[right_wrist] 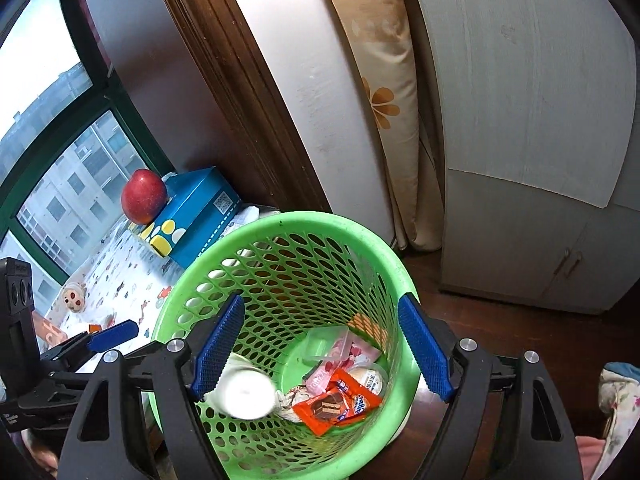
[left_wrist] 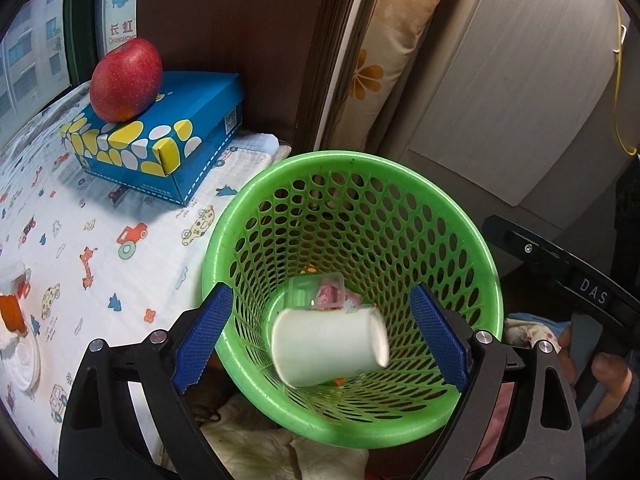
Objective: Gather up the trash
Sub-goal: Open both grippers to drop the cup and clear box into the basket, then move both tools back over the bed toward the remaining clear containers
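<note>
A green mesh waste basket (left_wrist: 352, 160) stands beside the table; it also shows in the right wrist view (right_wrist: 280, 222). A white paper cup (left_wrist: 330, 346) is blurred, in the air inside the basket between my left fingers, touching neither; in the right wrist view the cup (right_wrist: 246, 394) sits low at the basket's left. My left gripper (left_wrist: 322, 332) is open above the basket mouth. My right gripper (right_wrist: 320, 346) is open and empty over the basket. At the basket's bottom lie an orange wrapper (right_wrist: 336, 402), a clear plastic box (right_wrist: 326, 346) and other wrappers.
A red apple (left_wrist: 126, 80) sits on a blue tissue box (left_wrist: 160, 136) on a table with a cartoon-print cloth (left_wrist: 100, 240). A white lid (left_wrist: 24, 360) and an orange item (left_wrist: 12, 312) lie at the table's left. A cabinet (right_wrist: 540, 120) and a curtain (right_wrist: 384, 100) stand behind.
</note>
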